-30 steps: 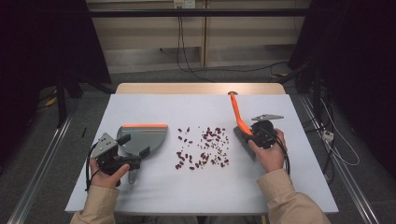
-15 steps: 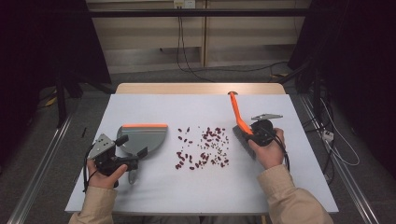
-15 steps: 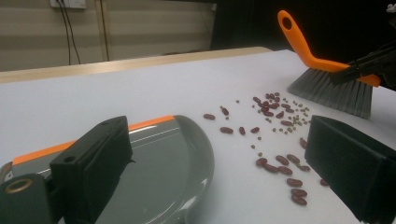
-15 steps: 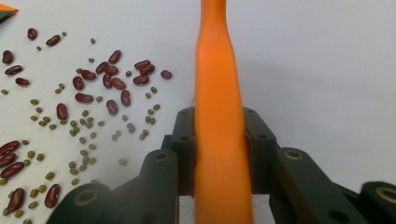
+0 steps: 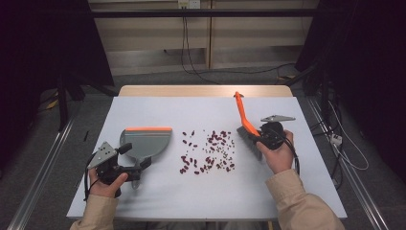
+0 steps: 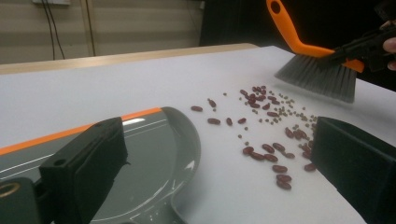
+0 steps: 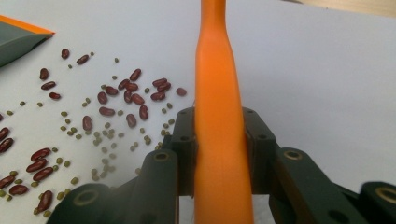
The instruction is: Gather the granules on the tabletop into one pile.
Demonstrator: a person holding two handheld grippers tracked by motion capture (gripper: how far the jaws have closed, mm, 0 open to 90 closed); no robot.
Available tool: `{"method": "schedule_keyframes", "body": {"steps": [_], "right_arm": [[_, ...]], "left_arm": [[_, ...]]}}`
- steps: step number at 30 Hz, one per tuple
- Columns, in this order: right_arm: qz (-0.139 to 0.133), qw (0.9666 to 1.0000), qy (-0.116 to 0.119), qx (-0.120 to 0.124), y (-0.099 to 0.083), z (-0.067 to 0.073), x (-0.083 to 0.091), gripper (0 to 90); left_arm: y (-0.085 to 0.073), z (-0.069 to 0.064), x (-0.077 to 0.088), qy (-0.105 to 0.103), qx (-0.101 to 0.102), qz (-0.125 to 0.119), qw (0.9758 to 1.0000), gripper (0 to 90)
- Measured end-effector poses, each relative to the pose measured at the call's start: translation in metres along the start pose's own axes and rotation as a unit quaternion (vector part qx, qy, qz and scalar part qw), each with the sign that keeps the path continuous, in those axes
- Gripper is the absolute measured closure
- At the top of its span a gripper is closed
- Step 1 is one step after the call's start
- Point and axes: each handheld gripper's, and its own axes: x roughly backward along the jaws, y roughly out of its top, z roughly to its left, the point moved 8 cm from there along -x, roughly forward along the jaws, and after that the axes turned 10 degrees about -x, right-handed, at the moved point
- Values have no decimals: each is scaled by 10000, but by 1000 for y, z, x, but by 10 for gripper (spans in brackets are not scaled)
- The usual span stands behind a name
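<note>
High view: right gripper clamped on brush, right of the beans; dustpan left.

Left gripper view: left gripper jaws wide apart, holding nothing, over the dustpan; grab it first.

Right gripper view: handle pinched firmly; sweep low, leftward, short strokes.

We see a white table with a pale wooden strip along its far edge, black cables hanging down the beige wall panel behind it, metal rails on the grey floor at either side, and dark curtains flanking everything.
</note>
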Motion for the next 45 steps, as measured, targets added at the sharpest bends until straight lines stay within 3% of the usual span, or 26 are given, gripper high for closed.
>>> {"method": "schedule_keyframes", "body": {"steps": [14,29,45], "right_arm": [[-159,9997,19,157,11,0,-3,713],[-379,9984,132,392,31,4,-16,713],[-487,9974,122,511,34,7,-19,713]], "left_arm": [[0,-8,-7,-167,-140,-23,9998,42],[3,-5,-14,-181,-20,-107,9998,46],[4,0,-13,-151,27,-161,9998,49]]}}
